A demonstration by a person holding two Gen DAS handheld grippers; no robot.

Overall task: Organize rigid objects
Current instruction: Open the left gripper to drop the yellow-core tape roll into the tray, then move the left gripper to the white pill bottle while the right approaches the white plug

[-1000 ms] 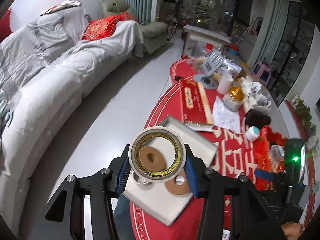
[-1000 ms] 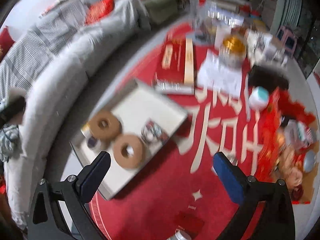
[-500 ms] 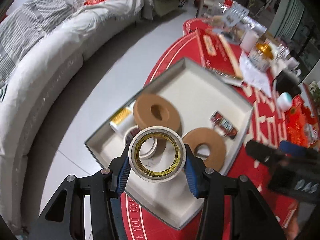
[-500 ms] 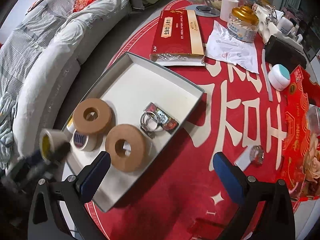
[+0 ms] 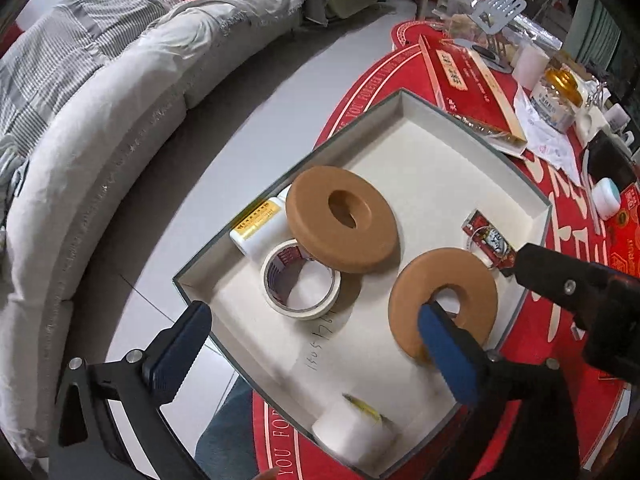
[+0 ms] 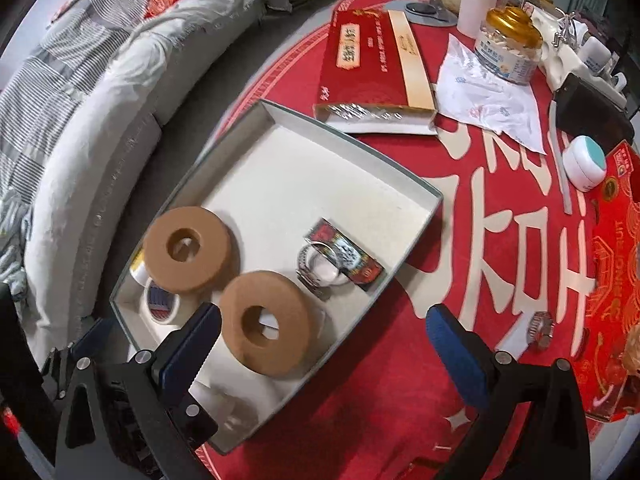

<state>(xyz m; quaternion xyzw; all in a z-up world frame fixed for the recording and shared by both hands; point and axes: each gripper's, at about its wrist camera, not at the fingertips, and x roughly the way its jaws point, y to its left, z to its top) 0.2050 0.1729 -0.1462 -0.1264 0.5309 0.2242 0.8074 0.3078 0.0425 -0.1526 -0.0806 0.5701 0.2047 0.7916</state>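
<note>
I have just let go of the white tape roll (image 5: 352, 436): it shows blurred at the near corner of the shallow grey box (image 5: 400, 98), below my left gripper (image 5: 316, 356), and I read it as dropping or only just landed inside the box wall. A second ago that roll sat clamped between the blue pads with its gold-lined hole facing the camera; now the left jaws are opening, already spread wide, with nothing between them but the box floor. In my judgement that puts one more rigid piece away.

Elsewhere in the box, the smaller tape ring (image 5: 300, 282) lies toward the sofa-side wall, partly under the edge of one brown disc (image 5: 342, 220), with a small white bottle (image 5: 260, 226) tucked against the wall behind it. The second brown disc (image 5: 444, 306) lies nearer the table-side wall, and a red packet (image 5: 488, 238) with a metal ring lies beyond it. Compared with the earlier pictures, the box fills far more of the left view and I look much more steeply down into it.

My right gripper (image 6: 324, 340) hangs over the box's near, table-side edge, jaws wide apart and empty, as they were before. Outside the box, on the red tablecloth (image 6: 400, 360), a small metal ring (image 6: 541, 330) looks like the next thing to collect.
</note>
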